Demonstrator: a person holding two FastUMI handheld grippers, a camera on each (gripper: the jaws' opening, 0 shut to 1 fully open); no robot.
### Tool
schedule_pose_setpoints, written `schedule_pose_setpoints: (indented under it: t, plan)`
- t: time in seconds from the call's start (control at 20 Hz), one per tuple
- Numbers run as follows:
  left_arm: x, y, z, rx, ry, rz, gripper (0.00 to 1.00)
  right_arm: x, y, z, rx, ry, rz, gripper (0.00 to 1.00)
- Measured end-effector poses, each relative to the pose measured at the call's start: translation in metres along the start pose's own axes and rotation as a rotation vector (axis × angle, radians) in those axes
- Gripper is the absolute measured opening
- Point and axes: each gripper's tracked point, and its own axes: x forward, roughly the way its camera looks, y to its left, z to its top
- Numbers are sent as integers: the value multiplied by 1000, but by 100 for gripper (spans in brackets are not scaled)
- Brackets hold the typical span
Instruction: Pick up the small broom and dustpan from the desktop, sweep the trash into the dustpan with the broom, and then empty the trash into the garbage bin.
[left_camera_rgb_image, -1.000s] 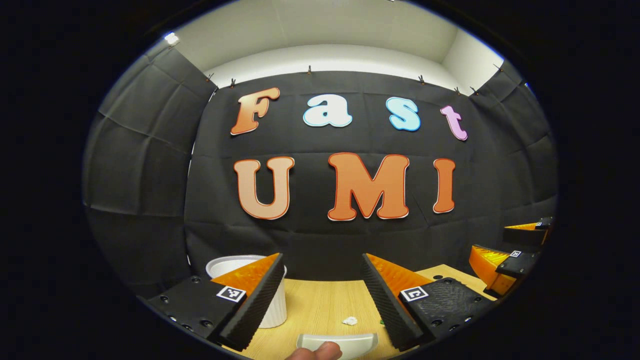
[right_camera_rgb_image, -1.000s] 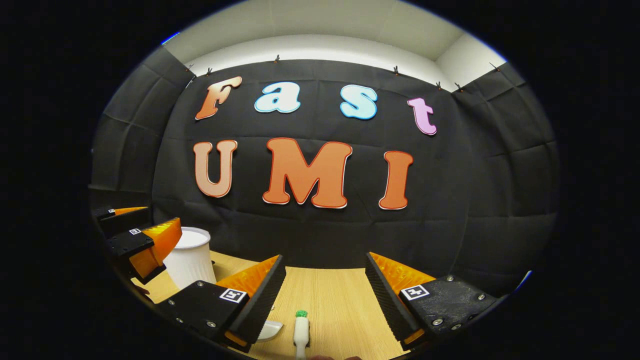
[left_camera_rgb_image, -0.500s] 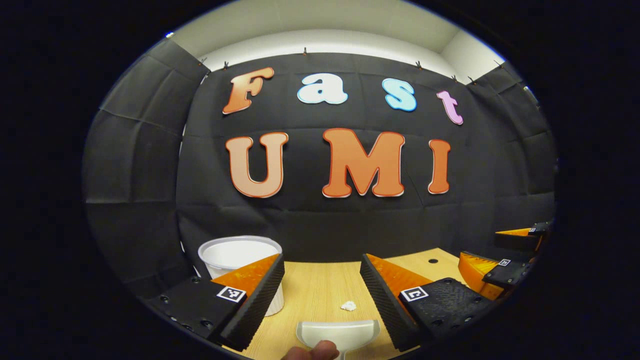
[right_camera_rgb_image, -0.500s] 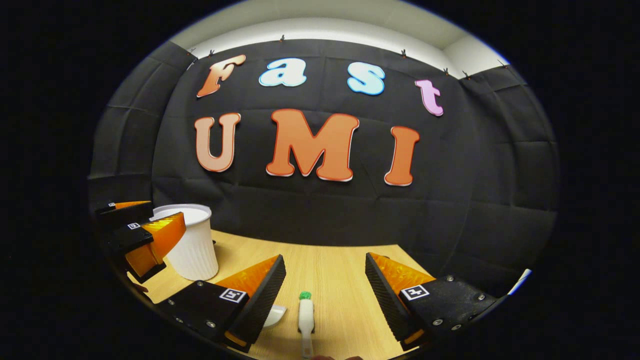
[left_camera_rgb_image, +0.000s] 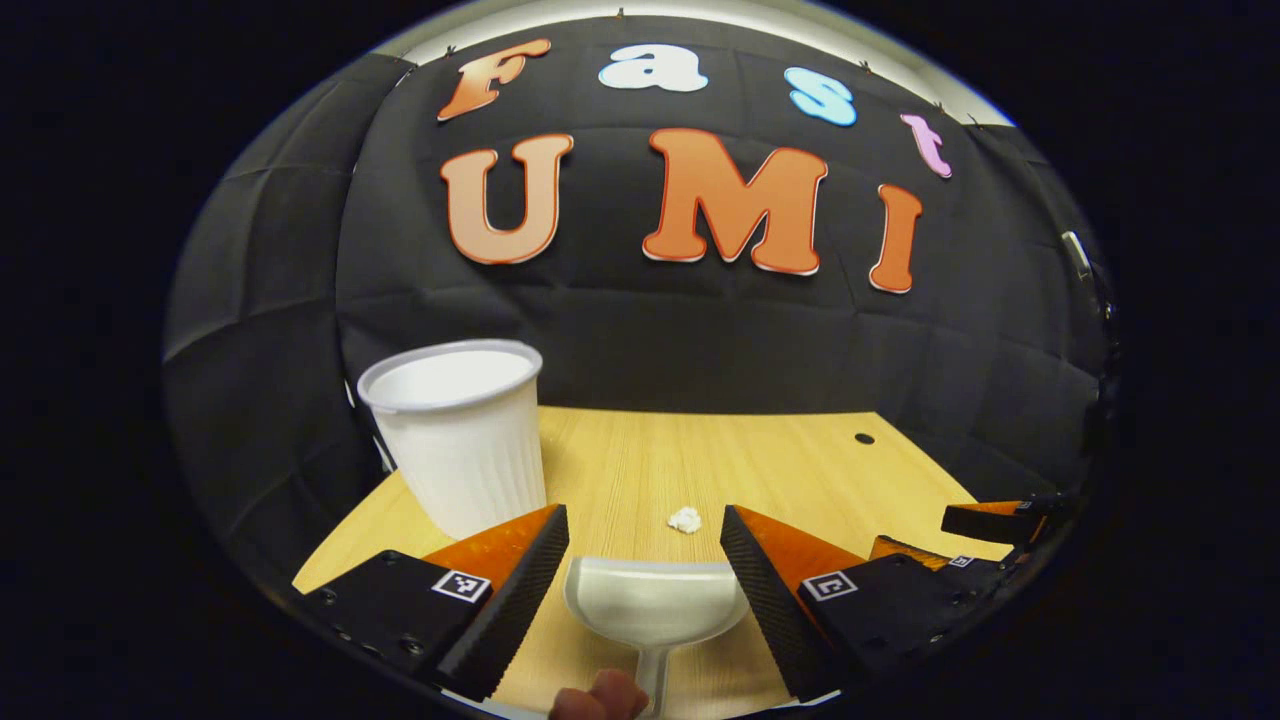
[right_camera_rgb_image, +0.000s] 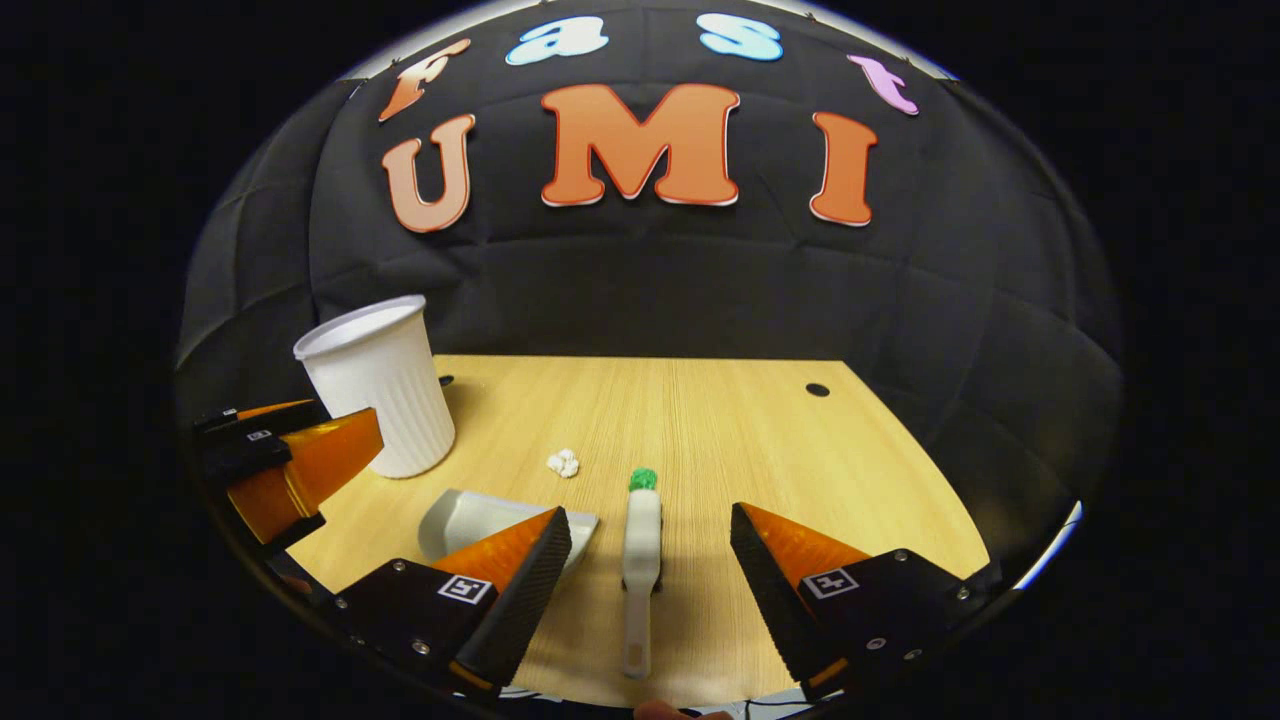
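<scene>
A pale wooden desk (right_camera_rgb_image: 720, 420) is sitting against a black cloth wall. On it the small broom (right_camera_rgb_image: 640, 560) is lying flat in the right gripper view, its handle pointing toward six o'clock and its green tip toward twelve, and the right hand-held gripper (right_camera_rgb_image: 650, 560) is hanging over it with fingers spread wide, touching nothing. At about nine o'clock from the broom the white dustpan (left_camera_rgb_image: 655, 600) is resting just beside it; the left hand-held gripper (left_camera_rgb_image: 645, 560) is standing open on either side of the pan's bowl, not yet pressing on it. Both tools are looking like light, stiff, smooth plastic, so the narrow handles are probably the places to pinch, squarely, lest they twist. A crumpled scrap of trash (right_camera_rgb_image: 564, 462) is lying at twelve o'clock from the dustpan, and the ribbed white garbage bin (left_camera_rgb_image: 460, 430) is standing at about ten o'clock. The left gripper view is showing the dustpan's stem and a fingertip (left_camera_rgb_image: 600, 695) at the bottom edge; the right gripper view is showing the broom's full length.
</scene>
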Motion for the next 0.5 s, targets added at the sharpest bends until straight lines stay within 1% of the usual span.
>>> schedule_pose_setpoints:
  t: [0.15,0.25,0.4,0.5]
  plan:
    - [14,1,-33,8,110,20,97,17,1,-22,-17,76,12,97]
    - [21,2,-57,3,195,25,97,24,0,-45,-29,146,19,97]
    - [20,3,-105,11,325,31,98,34,2,-70,-27,228,36,97]
    - [17,5,-126,-7,430,26,98,43,2,-82,-31,272,38,97]
